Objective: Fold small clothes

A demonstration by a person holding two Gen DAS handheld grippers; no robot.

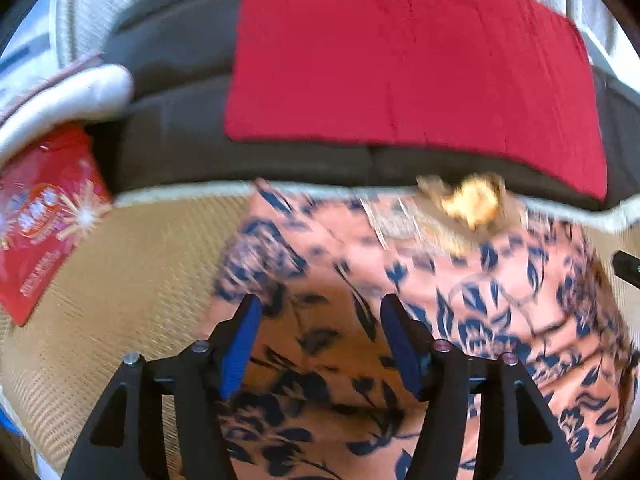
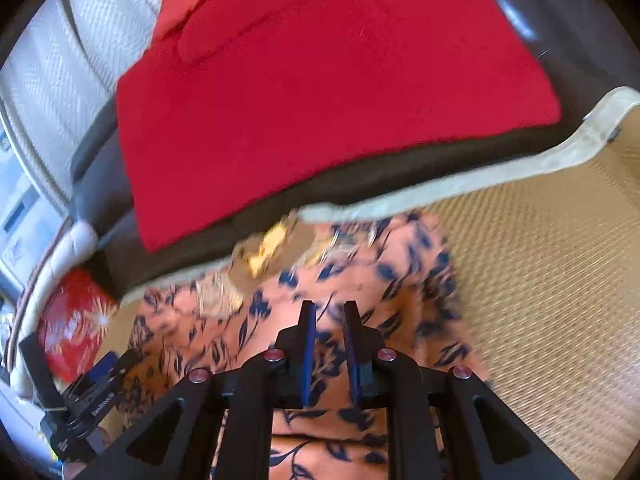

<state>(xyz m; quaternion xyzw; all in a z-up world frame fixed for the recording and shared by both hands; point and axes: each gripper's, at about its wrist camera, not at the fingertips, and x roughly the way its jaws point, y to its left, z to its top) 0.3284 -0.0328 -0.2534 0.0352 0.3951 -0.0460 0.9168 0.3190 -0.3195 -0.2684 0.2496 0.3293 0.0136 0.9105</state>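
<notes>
We look down both grippers at an orange garment (image 1: 400, 320) printed with dark blue leaves and flowers, spread on a woven straw-coloured mat (image 1: 132, 280). Its far edge reaches the pale border of the mat, where a blurred yellow and gold trim piece (image 1: 472, 200) sits on the cloth.

Our left gripper (image 1: 320, 308) hangs above the near-left part of the garment with its blue-padded fingers (image 1: 240, 344) set wide apart, nothing pressed between them; only the printed cloth shows through the gap. Our right gripper (image 2: 329, 312) points at the middle of the same garment (image 2: 360, 280). Its fingers (image 2: 308, 340) stand close together with a narrow slit left, and we see no fold of cloth caught in it; whether the tips touch the fabric we cannot tell.

In the right wrist view the left gripper (image 2: 100, 384) appears at the lower left, by the garment's edge.

Beyond the mat lies a dark cushion (image 1: 180, 140) with a red cloth (image 1: 400, 72) laid flat on top. A red printed packet (image 1: 44, 216) rests at the left, beside a white padded roll (image 1: 68, 100). Both views are smeared by motion.
</notes>
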